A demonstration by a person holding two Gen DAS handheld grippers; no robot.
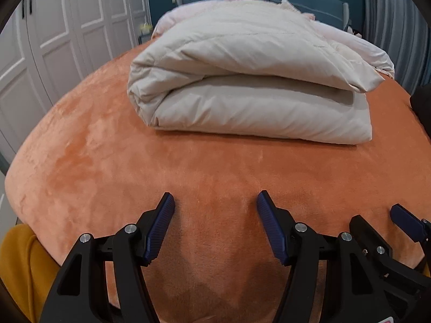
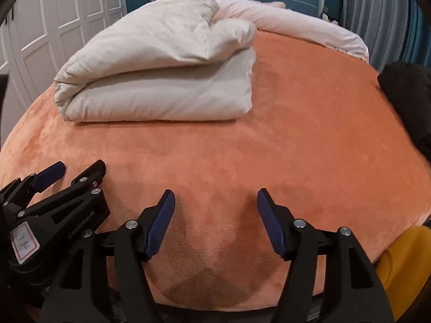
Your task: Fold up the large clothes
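The folded cream padded quilt [image 1: 247,80] lies at twelve o'clock on the orange plush bed [image 1: 107,161]; left gripper [image 1: 215,202] and right gripper [image 2: 215,199] gape empty at six o'clock, apparently finished.

Raised lettering: on the black body of the left tool [image 2: 58,171], seen from the right wrist view, reads roughly "GenRobot.AI", partly unclear.
Sticker [image 2: 24,239]: white with pink border, on the same tool; its handwriting is too small to read.
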